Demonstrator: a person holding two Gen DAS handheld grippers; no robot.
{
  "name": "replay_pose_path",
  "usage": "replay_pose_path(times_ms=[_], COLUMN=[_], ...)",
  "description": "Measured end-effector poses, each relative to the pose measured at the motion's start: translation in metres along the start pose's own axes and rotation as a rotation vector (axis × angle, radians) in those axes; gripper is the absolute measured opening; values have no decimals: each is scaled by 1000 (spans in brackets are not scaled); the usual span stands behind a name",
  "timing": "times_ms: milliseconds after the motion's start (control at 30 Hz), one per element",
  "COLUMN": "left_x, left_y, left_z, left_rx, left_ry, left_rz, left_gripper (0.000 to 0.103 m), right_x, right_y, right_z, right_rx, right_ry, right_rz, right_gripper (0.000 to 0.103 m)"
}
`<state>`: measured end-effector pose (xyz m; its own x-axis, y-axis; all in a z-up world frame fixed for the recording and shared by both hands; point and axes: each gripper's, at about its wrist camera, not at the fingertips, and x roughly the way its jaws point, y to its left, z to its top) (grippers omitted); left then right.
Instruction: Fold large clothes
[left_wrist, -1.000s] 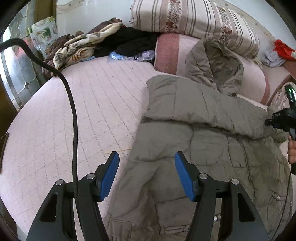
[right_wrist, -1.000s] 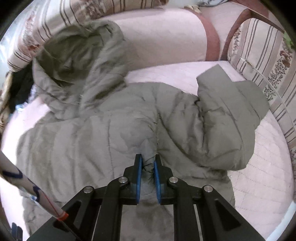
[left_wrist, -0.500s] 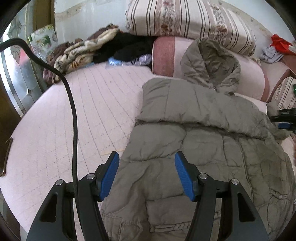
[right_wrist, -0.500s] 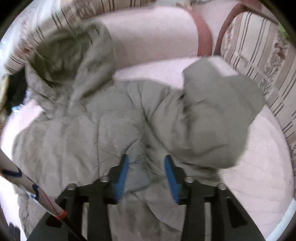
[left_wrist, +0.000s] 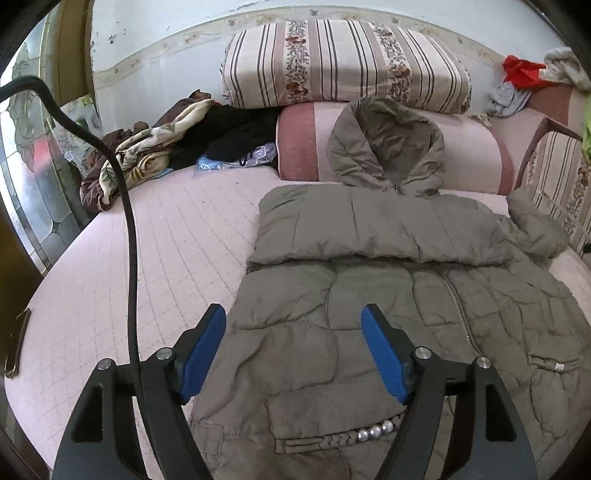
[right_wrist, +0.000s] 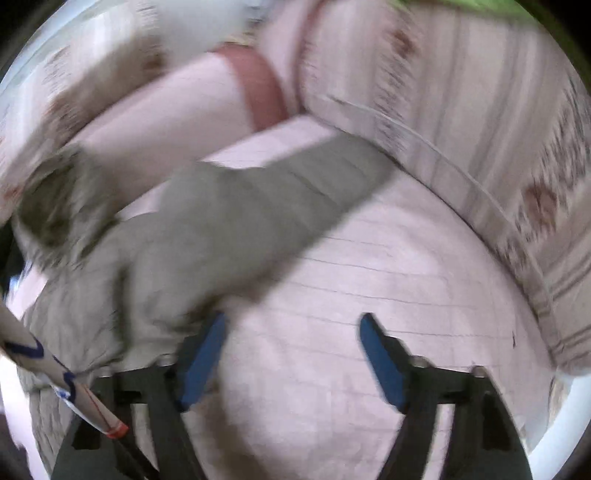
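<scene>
Since sleeve (right_wrist: 258, 206) left its pads, right hand-held gripper (right_wrist: 291, 354) opening over bare mattress (right_wrist: 369, 277); left hand-held gripper (left_wrist: 293, 347) opening, empty.

A pink quilted mattress (left_wrist: 177, 236) carries the scene. At its far edge lies a pink bolster (left_wrist: 306, 144), with a striped floral cushion (left_wrist: 343, 62) resting on top. In the far left corner sits a heap of patterned and black clothing (left_wrist: 177, 136). Red and grey garments (left_wrist: 521, 79) lie at the far right corner.
</scene>
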<state>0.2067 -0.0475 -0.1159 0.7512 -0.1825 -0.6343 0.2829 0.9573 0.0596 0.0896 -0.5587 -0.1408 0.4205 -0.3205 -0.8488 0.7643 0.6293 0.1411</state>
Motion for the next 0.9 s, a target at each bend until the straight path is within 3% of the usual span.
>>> replay_pose_path(times_ms=[133, 333, 500, 600, 667, 767, 800, 867, 900], left_x=[10, 21, 32, 41, 48, 59, 63, 67, 68], left_y=[1, -7, -18, -20, -20, -18, -17, -17, -17], left_z=[0, 2, -2, -6, -8, -11, -12, -13, -13], left_rx=[-25, -23, 12, 23, 15, -3, -5, -9, -12], left_ry=[21, 43, 65, 91, 116, 153, 166, 182, 185], left_rz=[-3, -29, -41, -42, -48, -50, -45, -44, -46], left_gripper=[75, 75, 75, 75, 75, 75, 75, 75, 75], right_x=[34, 76, 112, 132, 142, 151, 153, 157, 159], right_y=[-50, -91, -90, -85, -84, -81, -81, -79, -79], right_z=[13, 34, 54, 65, 73, 87, 92, 101, 105], right_rx=[155, 380, 478, 494, 516, 521, 508, 471, 455], right_ry=[41, 77, 85, 94, 61, 12, 2, -5, 4], right_rz=[-18, 129, 196, 194, 191, 189, 178, 121, 100], right_gripper=[62, 62, 67, 71, 86, 89, 85, 36, 29])
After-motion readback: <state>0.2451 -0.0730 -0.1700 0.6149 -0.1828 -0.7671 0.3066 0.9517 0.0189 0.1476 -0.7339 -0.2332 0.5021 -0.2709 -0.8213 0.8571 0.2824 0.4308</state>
